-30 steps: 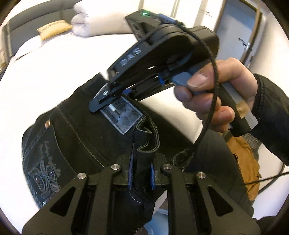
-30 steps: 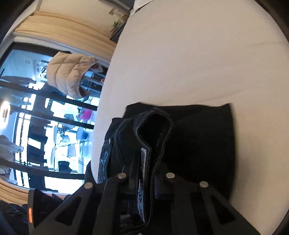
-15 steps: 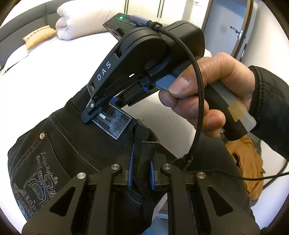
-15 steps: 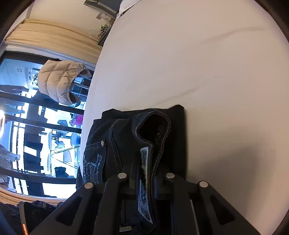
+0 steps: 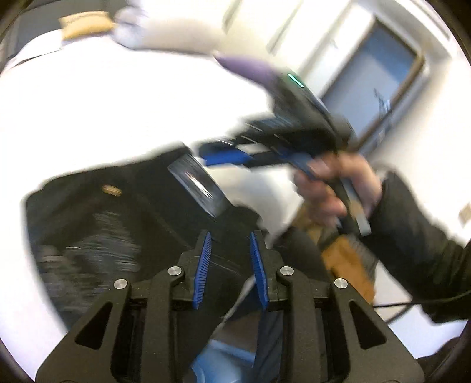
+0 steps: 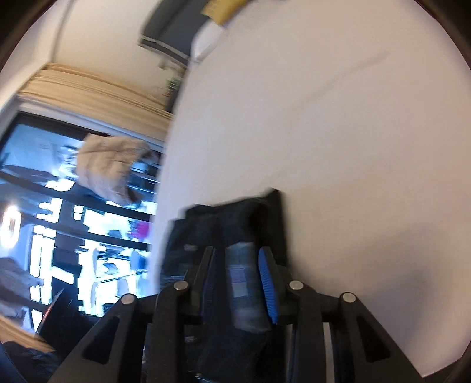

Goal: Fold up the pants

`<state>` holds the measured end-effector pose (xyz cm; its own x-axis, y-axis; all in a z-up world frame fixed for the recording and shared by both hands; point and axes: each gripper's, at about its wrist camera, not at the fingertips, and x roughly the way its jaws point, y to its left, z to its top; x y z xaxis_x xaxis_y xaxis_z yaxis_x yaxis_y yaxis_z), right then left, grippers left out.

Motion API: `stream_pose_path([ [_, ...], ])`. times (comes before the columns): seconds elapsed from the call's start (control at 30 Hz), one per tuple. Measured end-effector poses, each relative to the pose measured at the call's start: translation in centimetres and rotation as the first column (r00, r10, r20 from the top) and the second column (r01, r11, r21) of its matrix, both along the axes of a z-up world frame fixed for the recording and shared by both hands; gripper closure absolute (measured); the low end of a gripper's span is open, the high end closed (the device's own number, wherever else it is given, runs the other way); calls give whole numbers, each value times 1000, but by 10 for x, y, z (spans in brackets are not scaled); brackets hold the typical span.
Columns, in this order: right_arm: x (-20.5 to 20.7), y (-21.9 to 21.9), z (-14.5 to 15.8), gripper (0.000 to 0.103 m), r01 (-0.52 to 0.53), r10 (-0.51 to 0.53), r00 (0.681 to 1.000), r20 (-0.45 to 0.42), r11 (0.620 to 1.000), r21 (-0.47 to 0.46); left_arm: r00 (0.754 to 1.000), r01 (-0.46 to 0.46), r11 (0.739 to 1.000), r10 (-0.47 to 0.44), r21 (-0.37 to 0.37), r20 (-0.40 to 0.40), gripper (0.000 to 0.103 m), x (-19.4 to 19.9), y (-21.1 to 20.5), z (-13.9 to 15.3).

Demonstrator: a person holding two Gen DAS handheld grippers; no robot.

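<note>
Pants: dark pants (image 5: 97, 224) lie folded into a compact bundle on the white bed (image 5: 123, 112), near its edge, waistband end toward the person; a leather patch (image 5: 195, 184) faces up.

Left claw: left claw (image 5: 229, 265) has its jaws opening; the blue pads stand clear of the cloth, nothing pinched, with the waistband just under and ahead of the tips.

Right claw: right claw (image 6: 240, 282) is also opening. In its own view a strip of denim with a label lies between the pads, but they do not appear to press it. In the left view it sits off the bundle's right edge, gripped by a hand (image 5: 335, 188) in a dark sleeve.

Key relation: the bundle lies ahead of and below both claws; the left one looks nearer its middle, the right one nearer its side edge. The bundle's long axis is unclear in the blur.

Judgement: the fold looks laid down and both grips are letting go; a smoothing press or tidy-up probably remains.

Surroundings: pillows (image 5: 85, 26) at the head of the bed, a window (image 6: 73, 224) beyond.
</note>
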<state>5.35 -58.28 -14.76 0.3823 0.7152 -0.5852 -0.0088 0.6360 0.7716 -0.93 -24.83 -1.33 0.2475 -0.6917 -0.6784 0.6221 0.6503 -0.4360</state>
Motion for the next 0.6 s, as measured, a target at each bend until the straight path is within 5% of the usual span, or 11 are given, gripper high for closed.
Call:
stream_pose_path([
  [0.13,-1,46,26,73,-144,142,987,73,989,22,987,-162,985,161,-64,-23,77,55,52,-3],
  [0.2,3,64,16,73,-187,187,981,42,982,-1,980,-175,975,160,-140,-115,77,83,64,-21],
  [0.27,9,71,-10,73,-191,191,981,-37,982,10,968,-213,971,195,-105,-155,77,104,72,-47],
  [0.3,11,71,-28,79,-179,177,980,-96,984,-13,958,-218,970,192,-111,-213,77,115,74,-65],
  [0.33,10,68,-46,103,-163,156,977,-142,986,-36,940,-239,964,199,-117,-279,77,123,77,-84],
  [0.4,7,57,-68,103,-108,112,978,-175,994,30,914,-274,950,208,-149,-348,77,130,91,-112],
  [0.5,0,56,-68,103,-98,100,984,-148,995,21,912,-297,930,209,-216,-353,78,119,100,-119],
  [0.6,2,61,-67,103,-110,107,984,-145,994,-8,925,-267,937,184,-223,-332,78,108,106,-120],
])
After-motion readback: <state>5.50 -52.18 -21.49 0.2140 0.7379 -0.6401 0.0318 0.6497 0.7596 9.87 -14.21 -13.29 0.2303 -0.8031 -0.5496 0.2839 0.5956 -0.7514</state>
